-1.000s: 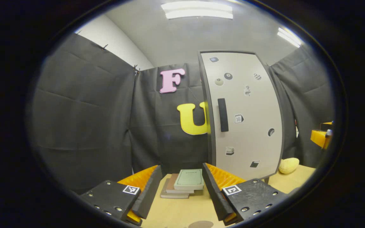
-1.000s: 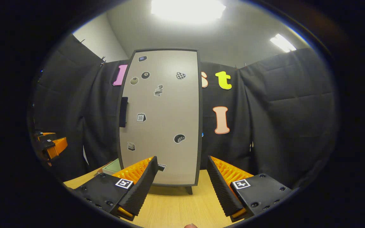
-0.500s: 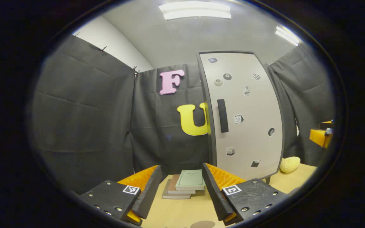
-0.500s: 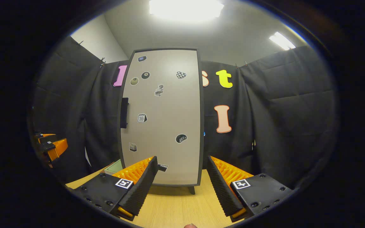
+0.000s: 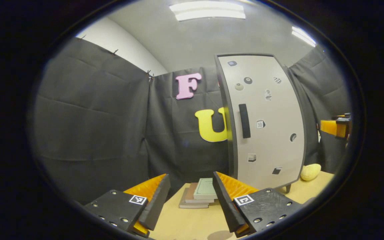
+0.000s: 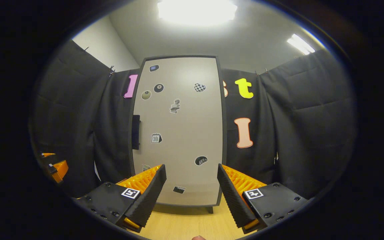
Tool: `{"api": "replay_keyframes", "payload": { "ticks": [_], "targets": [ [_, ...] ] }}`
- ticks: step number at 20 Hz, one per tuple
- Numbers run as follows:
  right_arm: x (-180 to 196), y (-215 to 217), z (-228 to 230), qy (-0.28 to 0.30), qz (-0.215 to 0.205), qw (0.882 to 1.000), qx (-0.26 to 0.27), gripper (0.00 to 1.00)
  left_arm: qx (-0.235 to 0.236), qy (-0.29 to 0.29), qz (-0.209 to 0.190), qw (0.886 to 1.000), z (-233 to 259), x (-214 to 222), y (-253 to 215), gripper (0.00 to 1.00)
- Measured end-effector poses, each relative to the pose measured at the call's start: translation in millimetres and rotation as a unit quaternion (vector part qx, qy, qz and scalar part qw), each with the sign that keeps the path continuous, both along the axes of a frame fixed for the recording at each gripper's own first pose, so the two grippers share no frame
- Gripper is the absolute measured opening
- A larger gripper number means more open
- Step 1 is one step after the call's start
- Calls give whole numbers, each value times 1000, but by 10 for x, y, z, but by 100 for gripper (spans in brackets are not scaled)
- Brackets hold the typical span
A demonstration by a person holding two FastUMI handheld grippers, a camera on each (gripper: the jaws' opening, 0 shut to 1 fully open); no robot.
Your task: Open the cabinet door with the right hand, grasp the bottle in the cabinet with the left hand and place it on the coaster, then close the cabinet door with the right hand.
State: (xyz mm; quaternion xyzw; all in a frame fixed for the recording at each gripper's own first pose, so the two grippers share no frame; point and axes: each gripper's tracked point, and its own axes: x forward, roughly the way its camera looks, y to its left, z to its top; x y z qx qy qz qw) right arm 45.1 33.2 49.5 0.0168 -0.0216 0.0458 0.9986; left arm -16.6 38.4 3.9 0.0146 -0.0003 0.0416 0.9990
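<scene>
The cabinet door [image 6: 178,130] is standing shut in front of me on the worktop [image 6: 185,226], a tall pale panel in a dark frame with one dark vertical handle [image 6: 136,132] at its left edge. In the right gripper view I am counting eight small stickers on it (one half hidden behind my finger). The cabinet is resting on short dark feet. I am holding my right gripper [image 6: 192,196] before the door's lower part, jaws spread wide and gripping nothing. My left gripper [image 5: 188,203] is hovering off to the cabinet's left, jaws likewise wide and empty. Between its fingers a stack of three books [image 5: 200,197] is lying on the worktop, green one on top. One yellow lumpy object [image 5: 310,171] is sitting at the cabinet's right foot, and one brown round coaster [image 5: 220,235] is peeking in at the bottom edge.
</scene>
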Motion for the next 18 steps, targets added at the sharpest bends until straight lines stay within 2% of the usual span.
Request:
{"api": "replay_keyframes", "payload": {
  "ticks": [1,2,8,10,13,14,15,18],
  "targets": [
    [48,56,53,-2,6,1000,1,98,1,0,6,1000,6,-22,62,80],
    [98,111,101,-4,12,1000,1,98,2,0,13,1000,-6,-65,124,77],
    [413,547,466,-21,48,999,13,98,17,11,58,998,-58,-312,545,80],
    [514,693,540,-20,59,998,18,98,26,13,76,997,-65,-416,722,77],
    [650,900,660,-25,70,997,18,98,32,17,101,994,-83,-561,952,77],
    [701,977,678,-25,74,997,18,98,32,20,108,993,-112,-611,1035,80],
    [761,1063,698,-23,78,996,19,98,32,22,115,993,-122,-643,1108,77],
    [917,1260,740,-16,88,996,21,97,33,28,135,990,-162,-753,1306,78]
  ]
}}
